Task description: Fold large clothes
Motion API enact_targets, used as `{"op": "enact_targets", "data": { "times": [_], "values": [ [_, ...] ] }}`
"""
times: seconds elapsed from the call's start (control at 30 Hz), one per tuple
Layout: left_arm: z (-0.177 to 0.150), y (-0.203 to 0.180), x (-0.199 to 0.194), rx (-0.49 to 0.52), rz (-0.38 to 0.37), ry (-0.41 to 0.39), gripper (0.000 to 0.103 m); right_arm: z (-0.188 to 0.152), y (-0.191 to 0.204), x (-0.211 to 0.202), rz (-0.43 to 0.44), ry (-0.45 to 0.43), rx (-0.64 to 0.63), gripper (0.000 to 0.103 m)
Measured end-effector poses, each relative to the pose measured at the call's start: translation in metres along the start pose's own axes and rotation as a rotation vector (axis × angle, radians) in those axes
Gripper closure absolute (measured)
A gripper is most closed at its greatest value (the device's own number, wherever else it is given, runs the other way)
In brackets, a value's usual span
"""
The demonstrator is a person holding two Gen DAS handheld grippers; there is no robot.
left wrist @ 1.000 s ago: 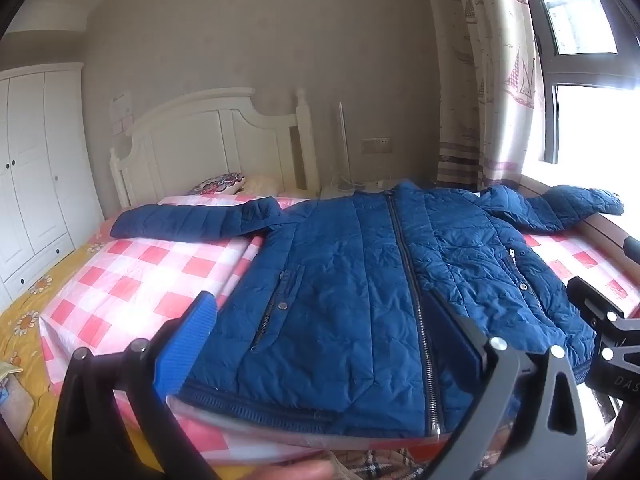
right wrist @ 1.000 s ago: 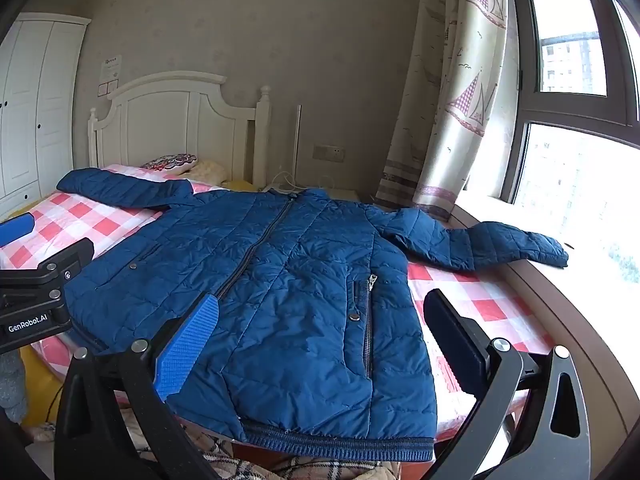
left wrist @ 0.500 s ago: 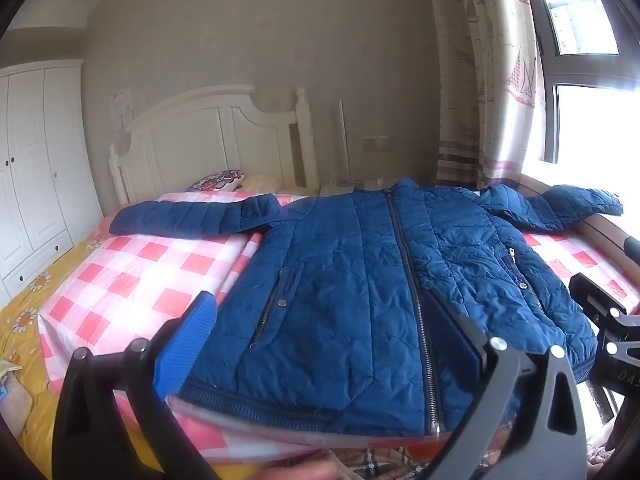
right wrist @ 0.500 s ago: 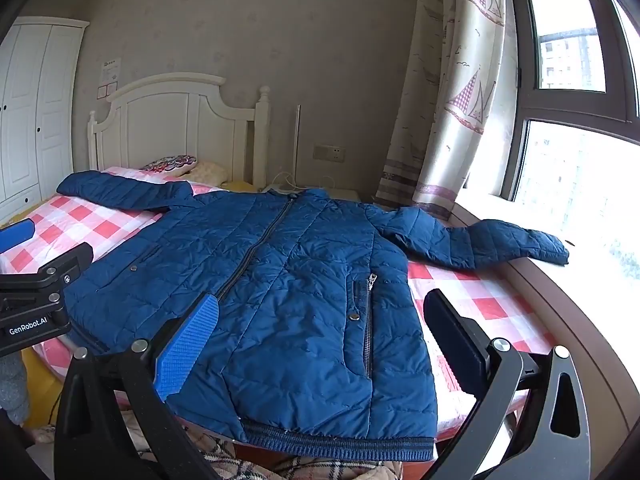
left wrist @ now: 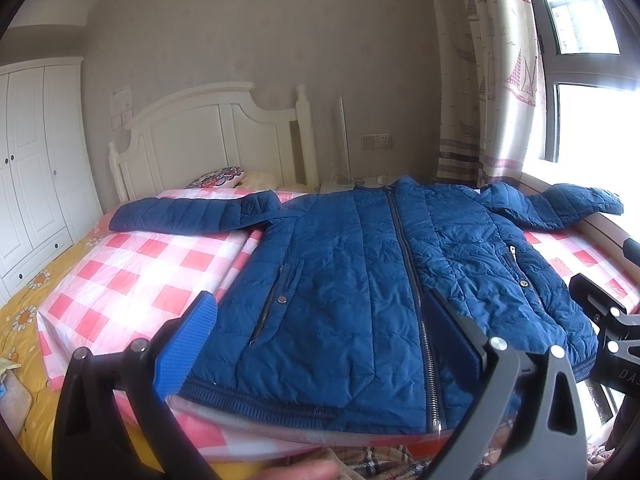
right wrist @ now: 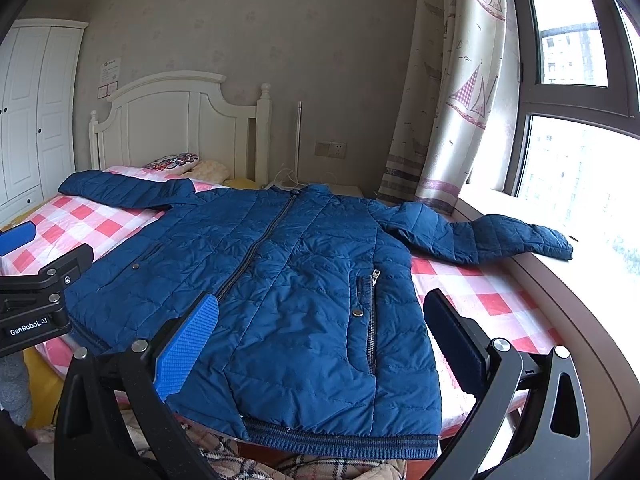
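A blue quilted jacket [left wrist: 360, 280] [right wrist: 288, 280] lies flat and zipped, front up, on the bed, both sleeves spread out sideways. Its hem is nearest to me. My left gripper [left wrist: 320, 332] hovers open above the hem near the zip, holding nothing. My right gripper [right wrist: 320, 332] hovers open over the jacket's right hem side, near the right pocket, also holding nothing. The left sleeve [left wrist: 192, 216] rests on the checked cover; the right sleeve [right wrist: 500, 236] reaches onto the window sill.
A pink-and-white checked cover [left wrist: 140, 272] lies on the bed under the jacket. A white headboard [left wrist: 208, 140] and pillows stand at the far end, a wardrobe [left wrist: 32, 168] at left, a curtain [right wrist: 452, 100] and window at right. A plaid fabric [right wrist: 240, 460] shows below the hem.
Both views have shifted only slightly; the jacket lies as before and both grippers stay open.
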State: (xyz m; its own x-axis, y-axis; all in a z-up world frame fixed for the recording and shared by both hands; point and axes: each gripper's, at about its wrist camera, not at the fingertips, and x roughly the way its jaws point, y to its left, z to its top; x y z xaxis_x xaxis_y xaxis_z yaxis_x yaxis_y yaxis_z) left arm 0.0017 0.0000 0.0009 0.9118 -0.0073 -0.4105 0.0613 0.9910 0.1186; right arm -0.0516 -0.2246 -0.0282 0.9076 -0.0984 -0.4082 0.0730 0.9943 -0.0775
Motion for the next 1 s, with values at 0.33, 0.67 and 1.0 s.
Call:
{"op": "enact_targets", "data": {
  "times": [0.33, 0.67, 1.0],
  "values": [
    [-0.0004, 0.0003, 0.0003, -0.001, -0.001, 0.001, 0.001, -0.0011, -0.0008, 0.0015, 0.005, 0.005, 0.007, 0.005],
    [-0.0002, 0.0005, 0.0005, -0.002, -0.001, 0.003, 0.001, -0.0008, -0.0031, 0.0036, 0.012, 0.014, 0.016, 0.005],
    [0.0, 0.0008, 0.0006, -0.003, -0.002, 0.004, 0.001, -0.0009, -0.0032, 0.0039, 0.016, 0.013, 0.017, 0.005]
  ]
}}
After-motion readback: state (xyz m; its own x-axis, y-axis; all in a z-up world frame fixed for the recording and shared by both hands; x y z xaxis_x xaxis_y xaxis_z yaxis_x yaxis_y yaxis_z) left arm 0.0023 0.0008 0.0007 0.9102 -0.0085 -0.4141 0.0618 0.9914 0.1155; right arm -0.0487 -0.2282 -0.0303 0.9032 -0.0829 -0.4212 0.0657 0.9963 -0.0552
